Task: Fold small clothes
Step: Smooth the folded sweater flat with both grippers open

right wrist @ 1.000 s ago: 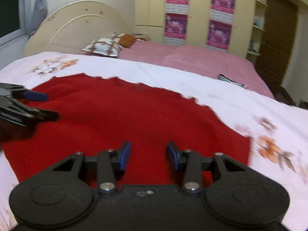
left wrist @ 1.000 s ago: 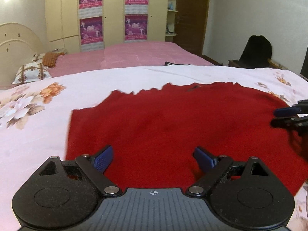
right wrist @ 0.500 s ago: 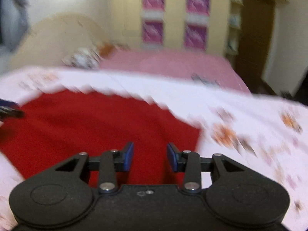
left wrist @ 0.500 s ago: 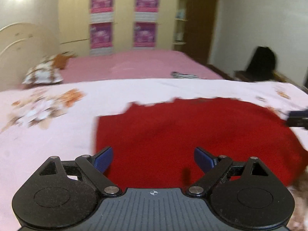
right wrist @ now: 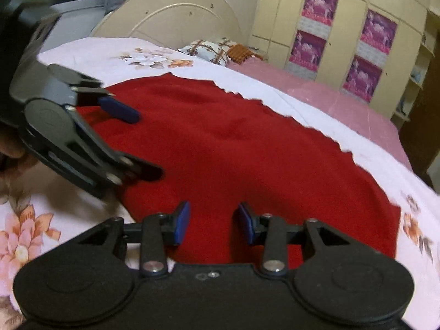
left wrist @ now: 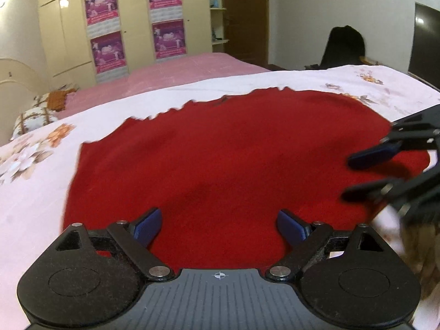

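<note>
A red garment point(left wrist: 233, 162) lies spread flat on the white floral bedspread point(left wrist: 35, 181); it also shows in the right wrist view point(right wrist: 247, 151). My left gripper point(left wrist: 220, 227) is open and empty, hovering over the garment's near edge. It also shows in the right wrist view point(right wrist: 137, 145) at the garment's left side. My right gripper point(right wrist: 213, 224) is open and empty over the near edge, its jaws narrower apart. It shows in the left wrist view point(left wrist: 354, 177) at the garment's right edge.
A pink blanket point(left wrist: 170, 74) covers the far half of the bed. Patterned pillows point(right wrist: 209, 51) lie by the cream headboard point(right wrist: 170, 19). A wardrobe with purple posters point(left wrist: 165, 33) stands behind. A dark chair point(left wrist: 343, 46) and a screen point(left wrist: 423, 44) are at the right.
Both grippers swung outward to the garment's sides and have come back over it, closer together. The garment has stayed flat. Both grippers have stayed open.
</note>
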Demonstrator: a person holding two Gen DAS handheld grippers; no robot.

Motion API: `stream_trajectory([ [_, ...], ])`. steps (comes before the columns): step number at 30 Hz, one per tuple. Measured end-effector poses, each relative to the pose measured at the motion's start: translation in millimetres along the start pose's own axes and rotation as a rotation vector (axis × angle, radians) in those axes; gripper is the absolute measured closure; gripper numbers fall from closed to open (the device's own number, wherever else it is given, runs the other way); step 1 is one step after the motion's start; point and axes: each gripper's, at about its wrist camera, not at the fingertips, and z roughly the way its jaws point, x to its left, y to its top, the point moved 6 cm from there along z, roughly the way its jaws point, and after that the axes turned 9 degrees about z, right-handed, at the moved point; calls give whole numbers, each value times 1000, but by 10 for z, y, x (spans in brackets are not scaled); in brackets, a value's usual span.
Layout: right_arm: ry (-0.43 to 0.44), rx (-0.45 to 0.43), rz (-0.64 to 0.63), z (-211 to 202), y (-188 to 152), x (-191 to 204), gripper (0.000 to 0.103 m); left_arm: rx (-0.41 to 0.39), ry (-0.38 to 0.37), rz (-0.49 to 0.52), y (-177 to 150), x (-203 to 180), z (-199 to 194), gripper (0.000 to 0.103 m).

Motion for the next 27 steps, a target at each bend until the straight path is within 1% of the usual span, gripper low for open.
stream_trajectory([
  [4,-47,18,12,-167,-184,-267,62,1,22,-58,-211,249,-109,12],
  [5,-64,18,18,-213,-219,-344,61,6,41,-67,-263,314,-122,12],
  [6,-88,28,27,-253,-272,-436,58,8,51,-90,-318,392,-139,9],
  [8,-101,34,73,-316,-361,-622,54,7,58,-129,-403,503,-172,9],
  [10,-92,36,140,-370,-433,-761,51,9,69,-116,-438,532,-195,9],
  [12,-86,37,190,-403,-448,-799,51,20,80,-118,-424,548,-213,9],
  [13,-94,37,197,-421,-439,-784,50,25,102,-116,-384,541,-246,9],
  [15,-127,34,177,-484,-440,-734,51,-5,132,-118,-252,473,-336,9],
  [17,-127,18,170,-517,-409,-644,51,-51,111,-137,-101,311,-392,9],
  [19,-105,-21,184,-546,-314,-520,52,-71,77,-119,14,79,-370,9],
  [21,-63,-41,175,-511,-216,-361,53,-57,37,-93,94,-183,-230,9],
  [23,-62,-16,135,-391,-174,-215,54,-22,37,-93,98,-303,-94,9],
  [24,-73,2,116,-343,-190,-184,57,-2,30,-111,63,-309,-38,9],
  [25,-81,14,110,-313,-224,-184,57,13,24,-133,20,-296,5,9],
  [27,-81,40,136,-305,-327,-273,57,-1,14,-147,-50,-258,7,9],
])
